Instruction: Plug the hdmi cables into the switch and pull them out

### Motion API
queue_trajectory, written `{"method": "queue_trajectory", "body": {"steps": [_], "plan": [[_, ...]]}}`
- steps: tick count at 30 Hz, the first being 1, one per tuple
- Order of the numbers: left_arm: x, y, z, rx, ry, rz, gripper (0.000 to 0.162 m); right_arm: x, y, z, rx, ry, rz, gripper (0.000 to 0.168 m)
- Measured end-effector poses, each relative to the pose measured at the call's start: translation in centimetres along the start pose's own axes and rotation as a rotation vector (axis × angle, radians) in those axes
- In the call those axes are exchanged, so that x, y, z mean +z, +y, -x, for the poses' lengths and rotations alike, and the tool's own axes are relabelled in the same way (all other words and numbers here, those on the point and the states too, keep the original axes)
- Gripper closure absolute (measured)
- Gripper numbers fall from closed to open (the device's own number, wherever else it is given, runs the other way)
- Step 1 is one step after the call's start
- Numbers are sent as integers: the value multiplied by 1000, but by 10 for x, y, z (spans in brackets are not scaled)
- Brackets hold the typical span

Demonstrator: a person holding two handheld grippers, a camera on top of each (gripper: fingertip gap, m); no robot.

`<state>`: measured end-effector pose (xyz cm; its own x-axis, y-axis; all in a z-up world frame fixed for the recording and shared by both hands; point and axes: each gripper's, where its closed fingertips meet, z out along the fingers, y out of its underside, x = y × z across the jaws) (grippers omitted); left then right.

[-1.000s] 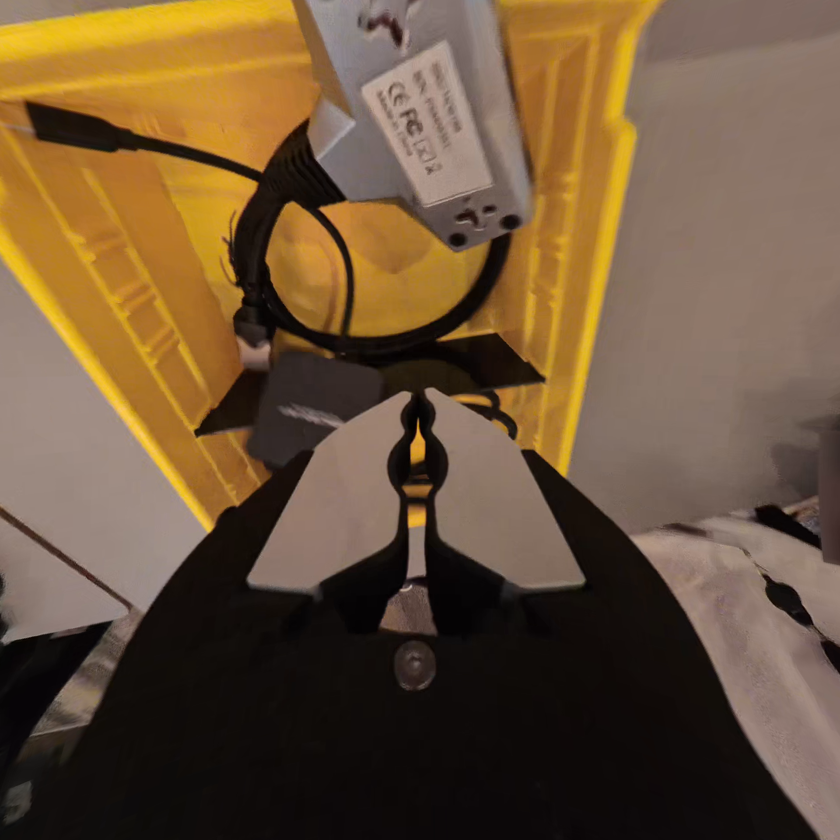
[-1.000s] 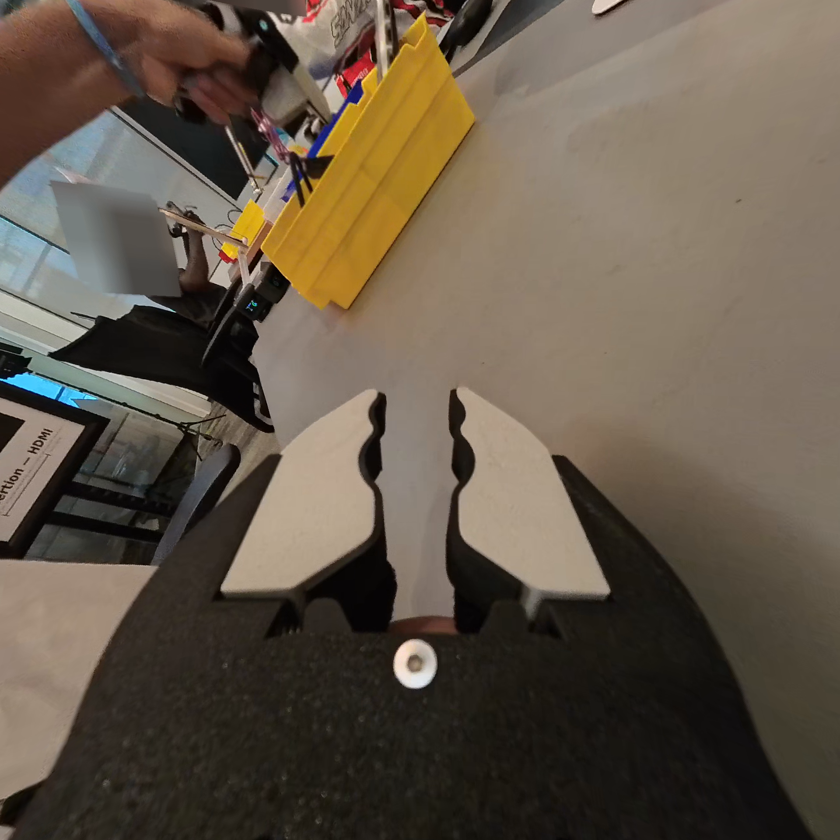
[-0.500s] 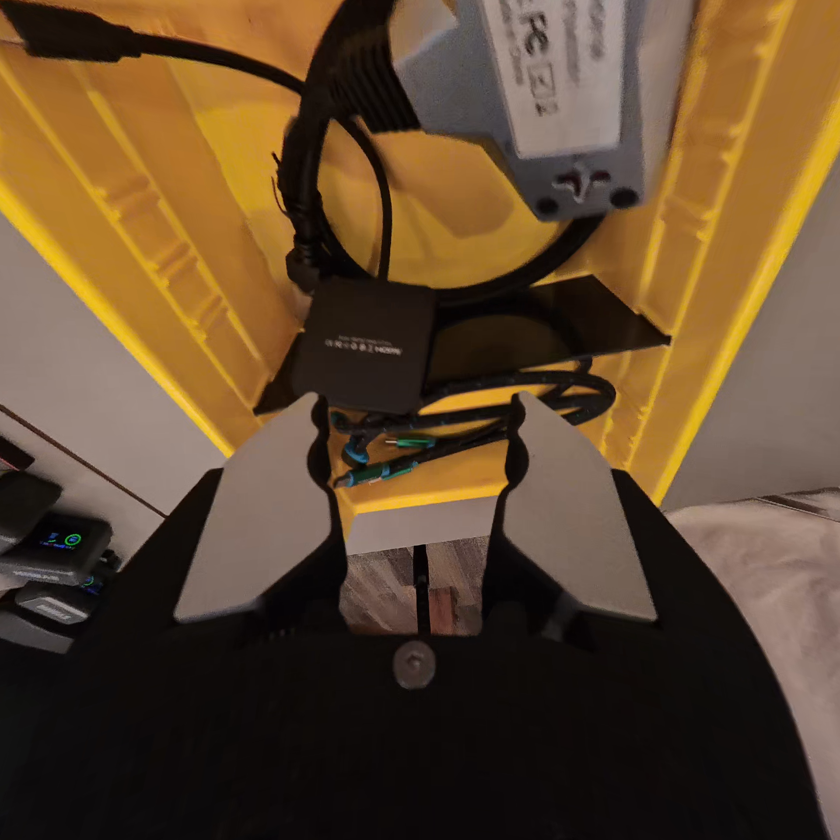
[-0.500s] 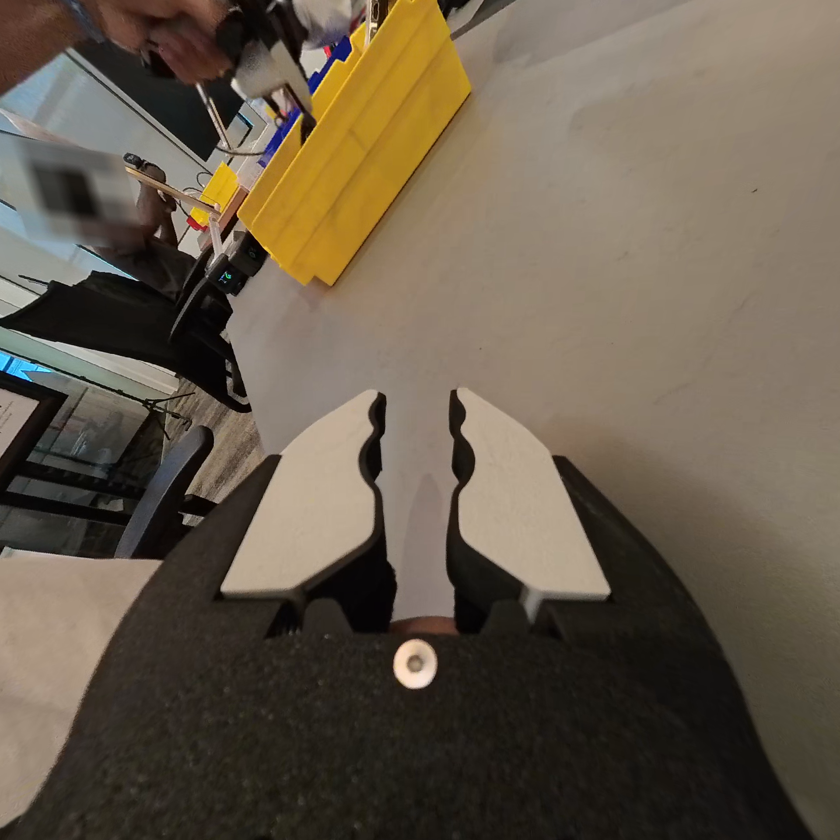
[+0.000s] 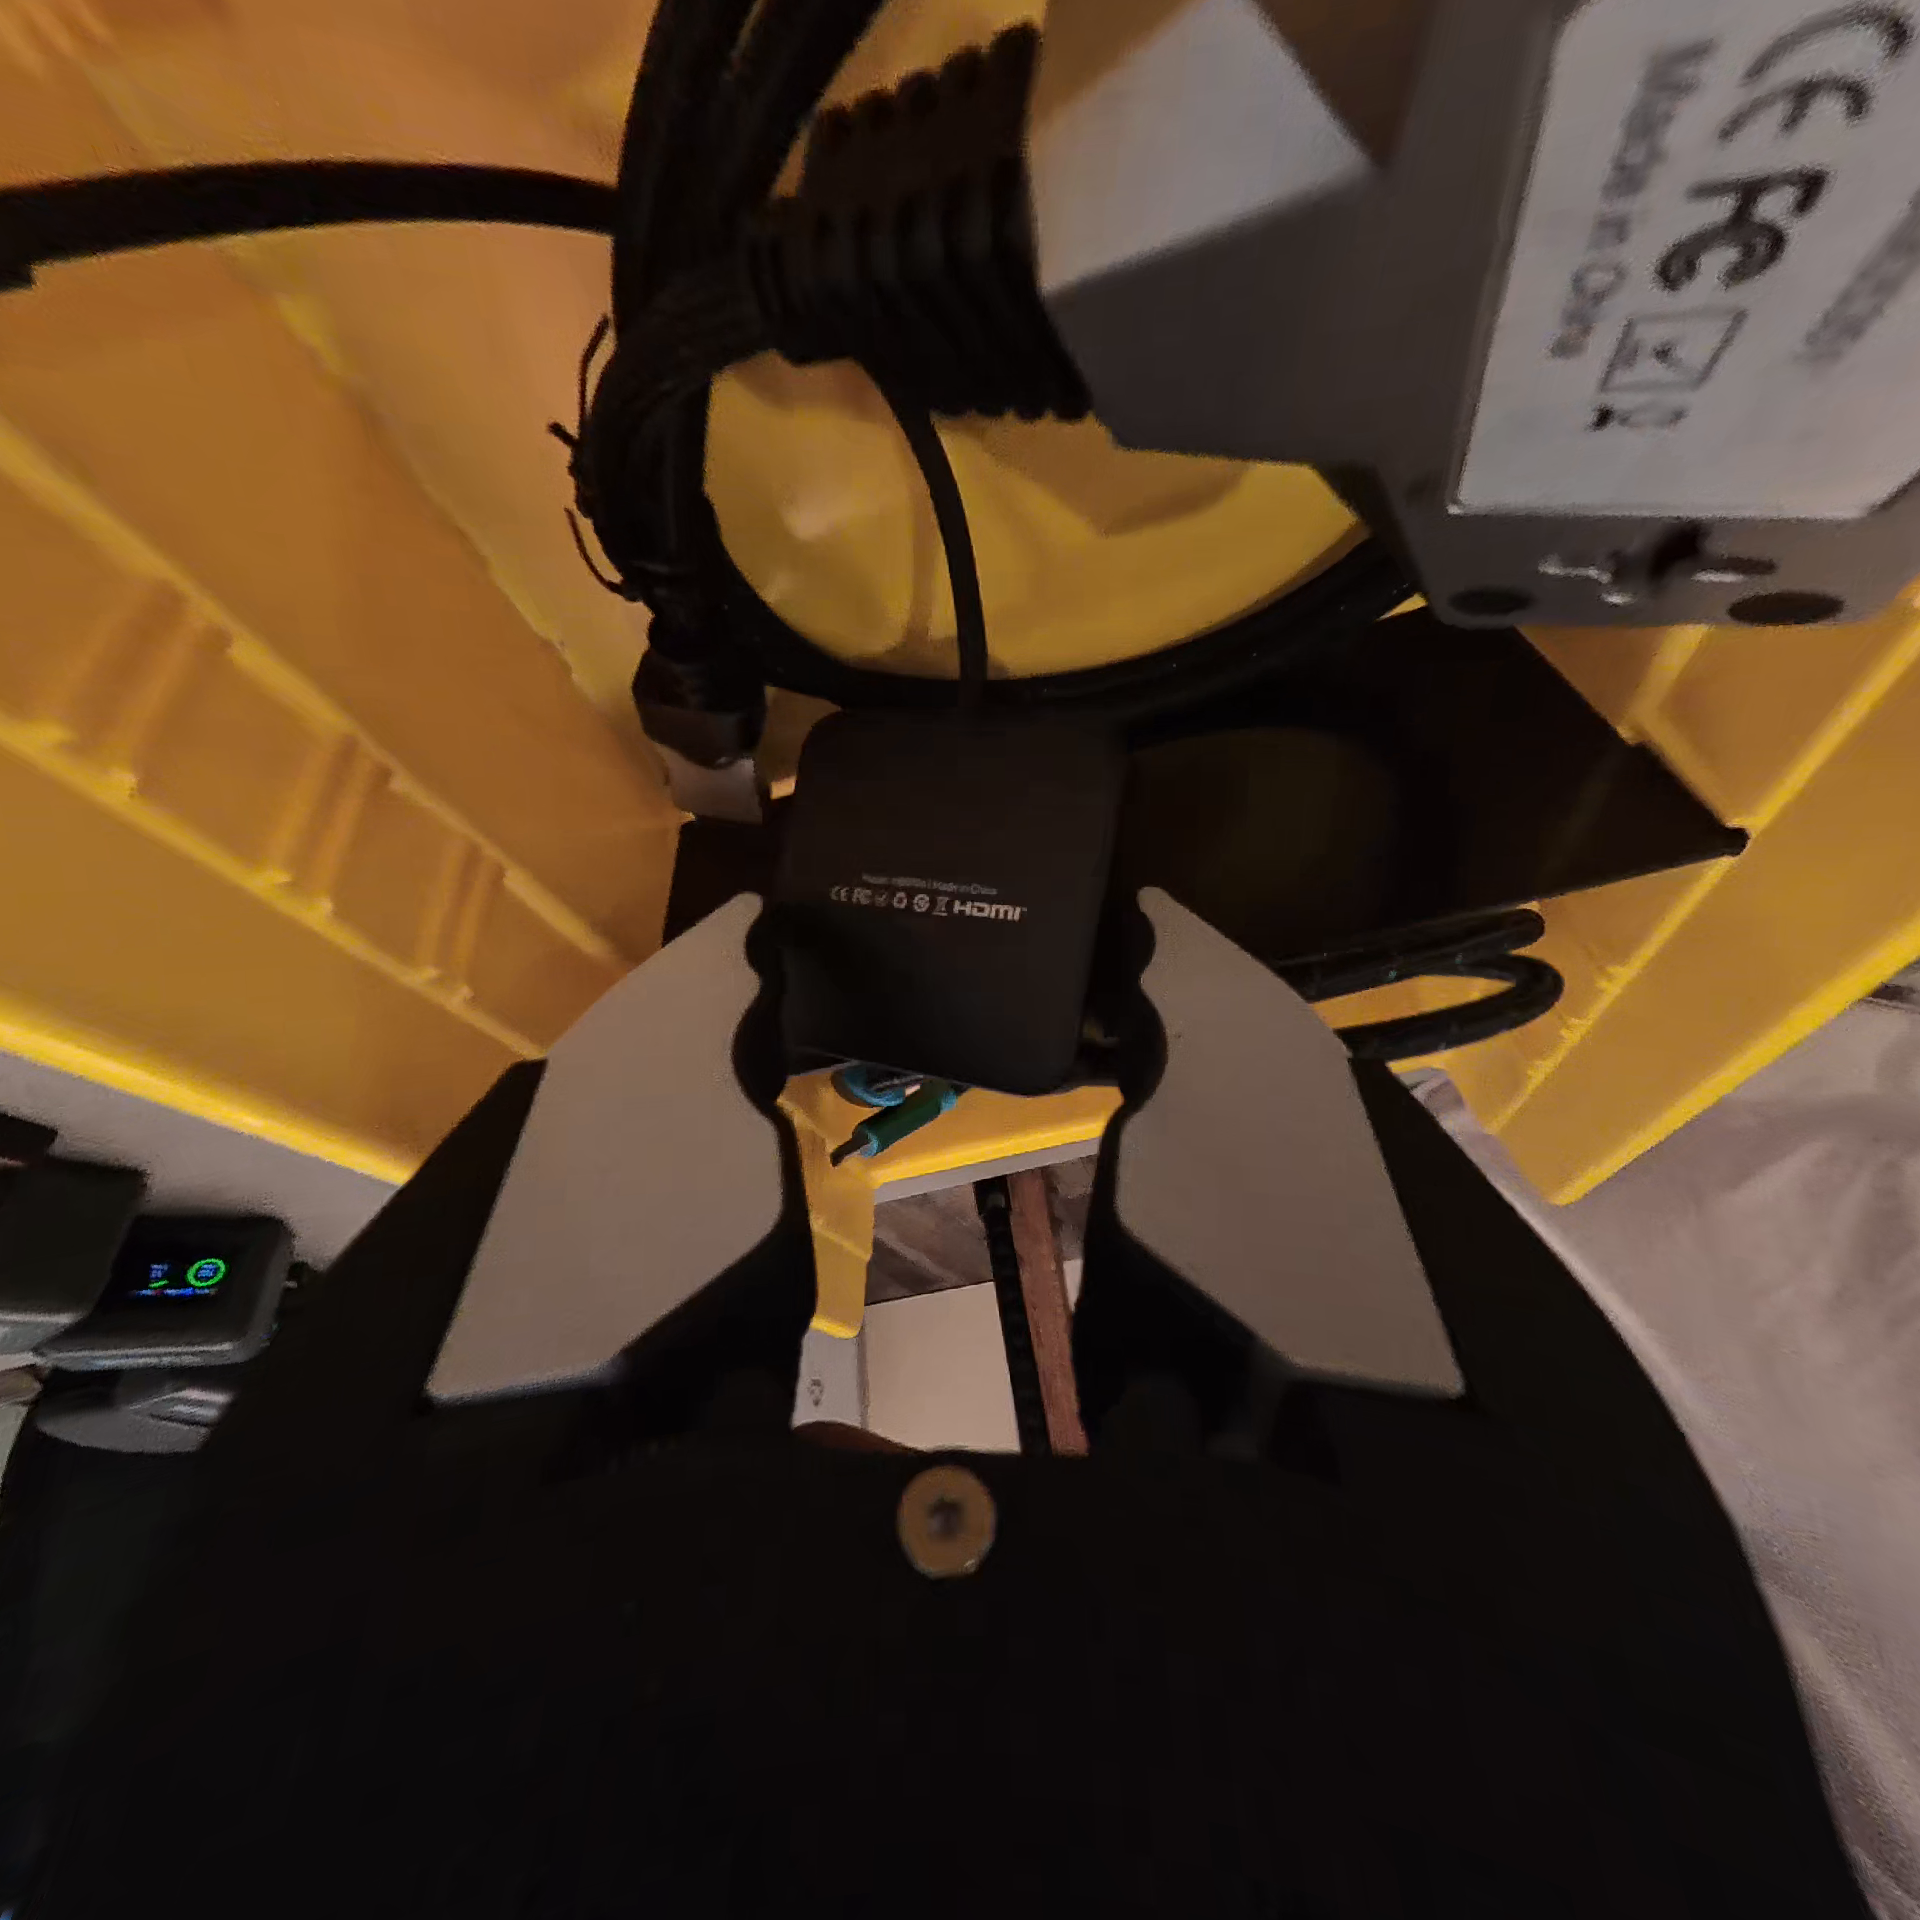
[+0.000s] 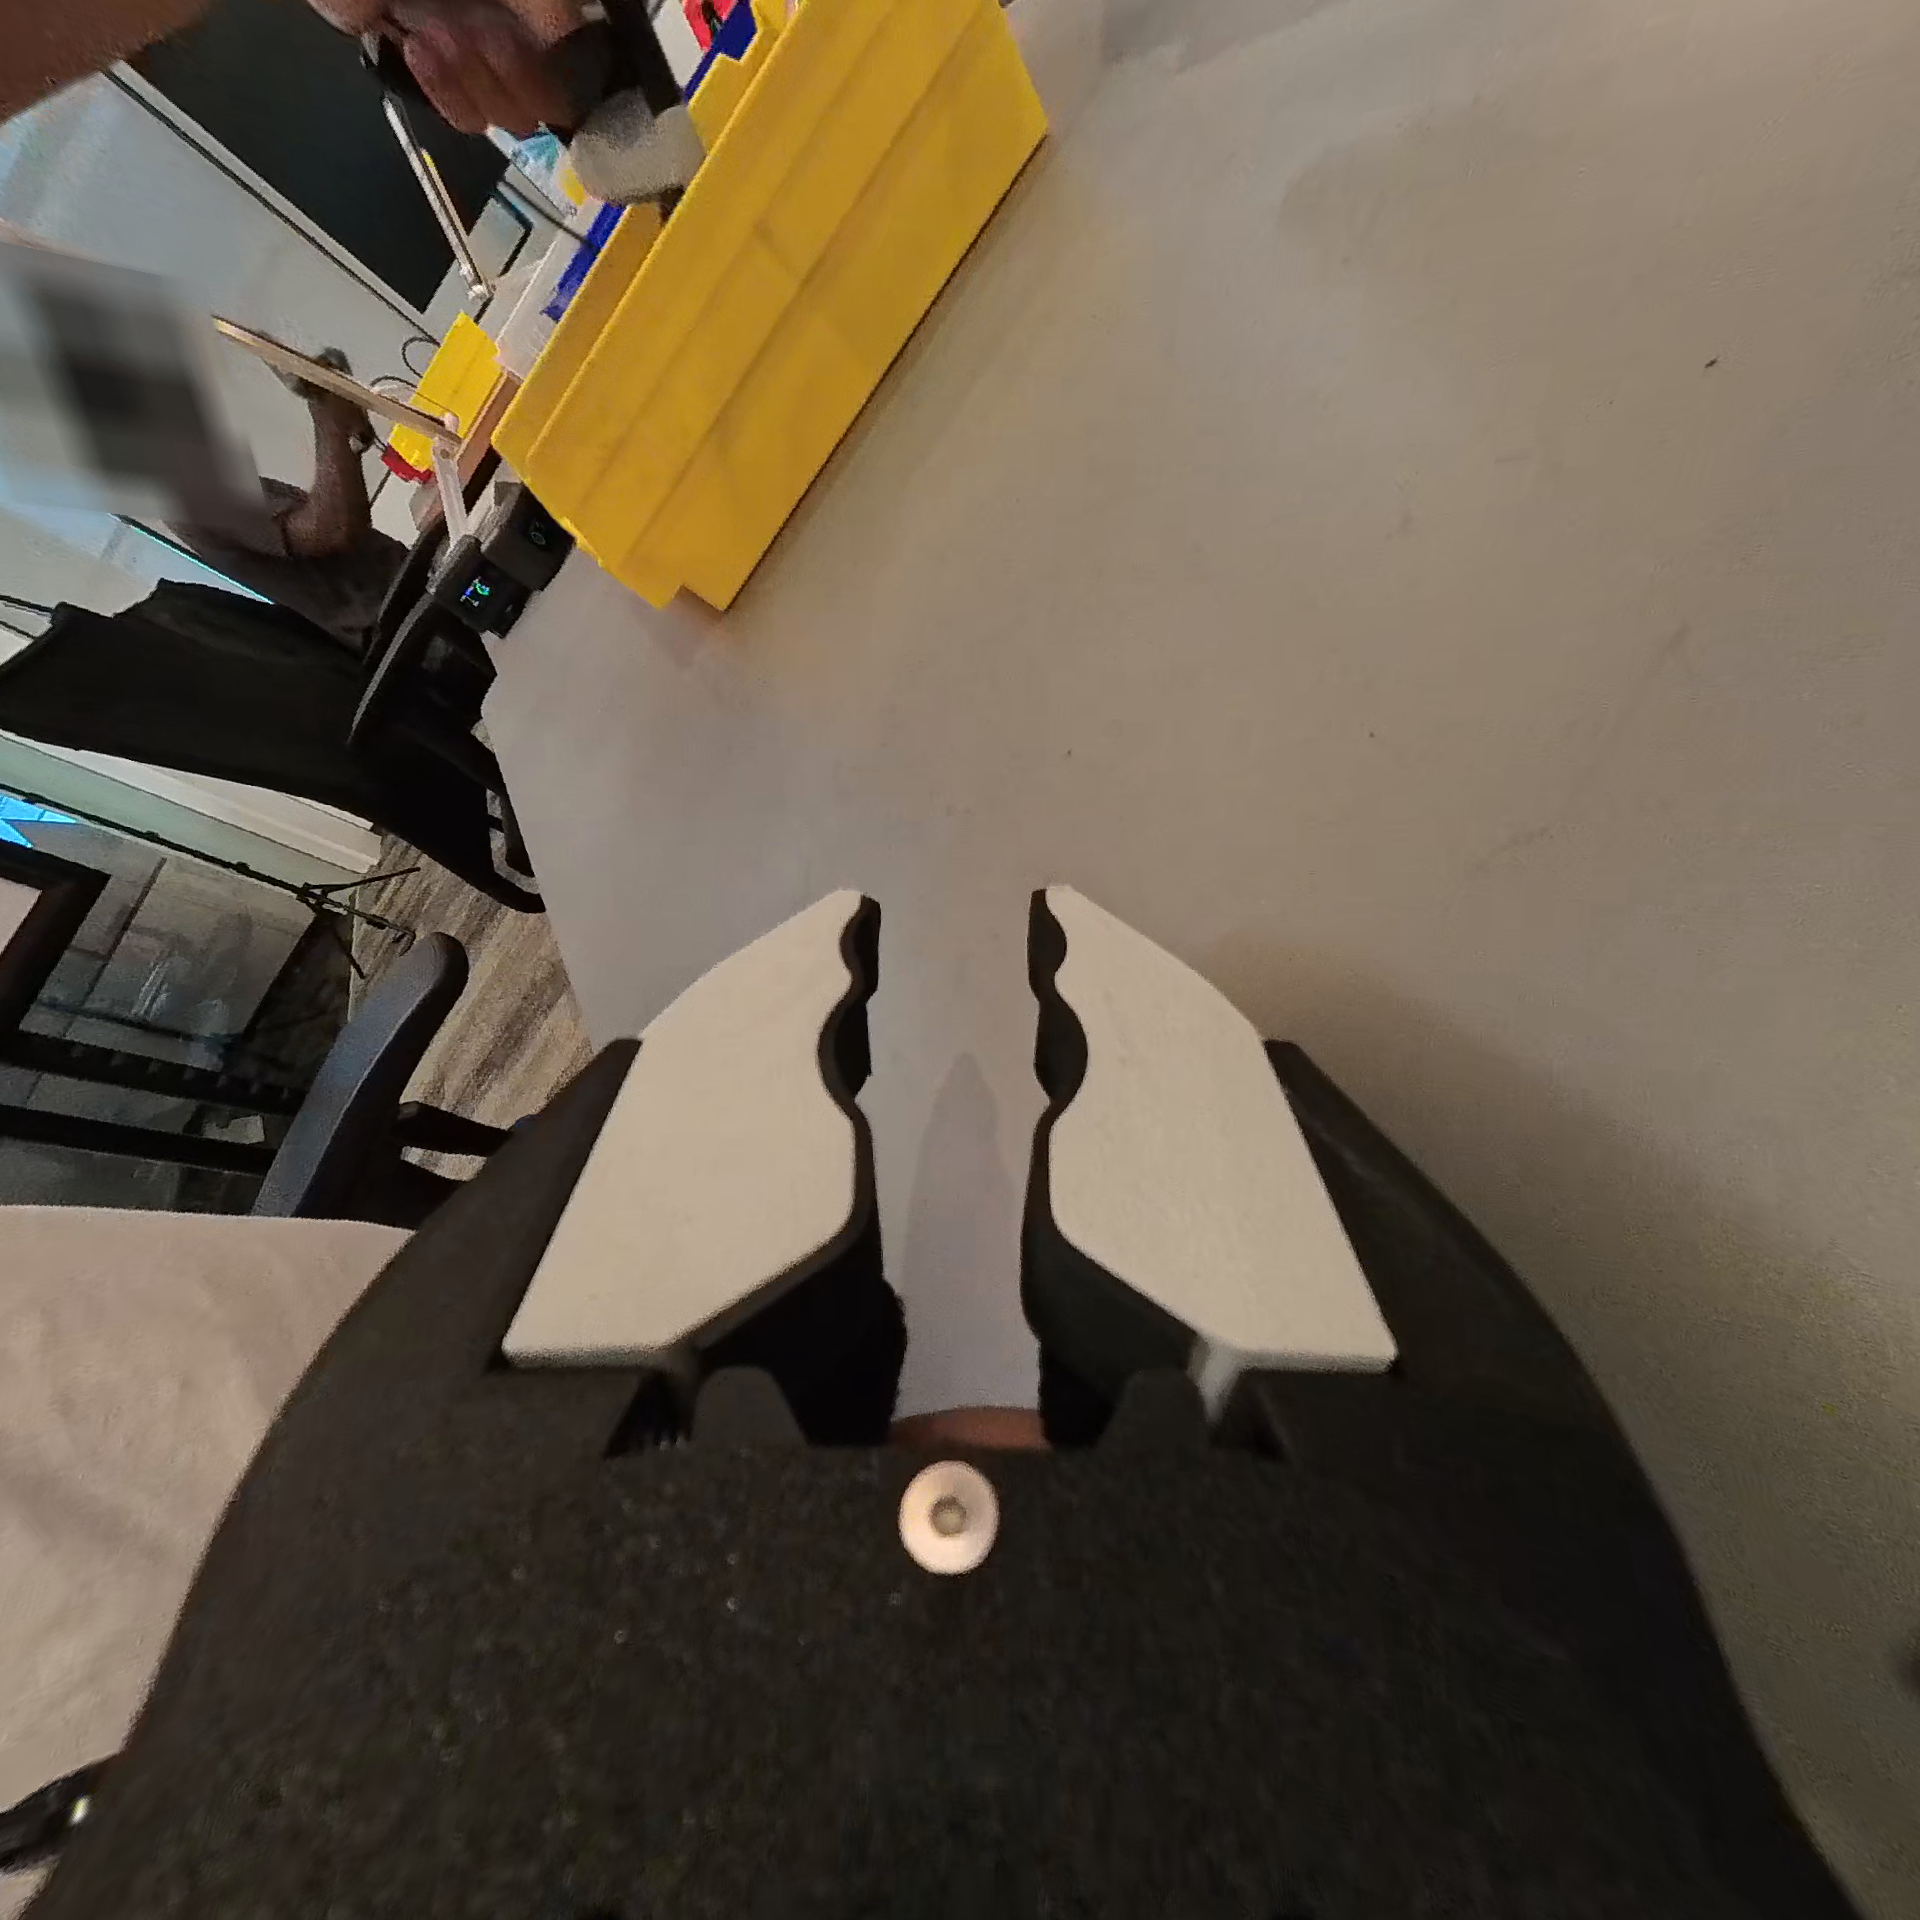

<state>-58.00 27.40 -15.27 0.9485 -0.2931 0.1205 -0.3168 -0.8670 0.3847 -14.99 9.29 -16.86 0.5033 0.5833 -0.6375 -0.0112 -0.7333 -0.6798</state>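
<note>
In the left wrist view, a small black square HDMI box (image 5: 940,904) with a thin black lead lies in a yellow bin (image 5: 312,727). My left gripper (image 5: 945,914) is open, its fingertips close on either side of the box; I cannot tell if they touch it. A grey box with a white label (image 5: 1455,312) lies beyond at upper right, beside a coiled black cable (image 5: 686,416). My right gripper (image 6: 954,914) is slightly open and empty over the grey table (image 6: 1351,623). The bin (image 6: 769,312) shows far off in that view.
A black divider plate (image 5: 1455,810) crosses the bin. Green-tipped plugs (image 5: 899,1117) and a braided cable (image 5: 1444,987) lie in the near compartment. A small device with a lit screen (image 5: 177,1278) sits left of the bin. White cloth (image 5: 1766,1403) lies right. A chair (image 6: 353,1070) stands off the table. There is about 45 cm between the tips of the two grippers.
My left gripper went from shut to open and moved forward into the bin until its fingers flank the black box. The right gripper stayed nearly still.
</note>
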Motion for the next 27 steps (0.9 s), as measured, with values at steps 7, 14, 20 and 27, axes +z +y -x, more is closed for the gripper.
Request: {"method": "queue_trajectory", "body": {"steps": [7,14,20,27], "plan": [[-20,0,13,20,-51,-148,138,4,4,4,-13,-7,20,142],[-61,16,7,175,-276,-284,147,2,1,2,-29,20,4,143],[-104,42,-25,419,-630,-572,147,-3,-3,0,-62,48,-20,143],[-142,127,-45,264,-1036,-967,148,-3,-2,-1,-104,80,-19,143]]}}
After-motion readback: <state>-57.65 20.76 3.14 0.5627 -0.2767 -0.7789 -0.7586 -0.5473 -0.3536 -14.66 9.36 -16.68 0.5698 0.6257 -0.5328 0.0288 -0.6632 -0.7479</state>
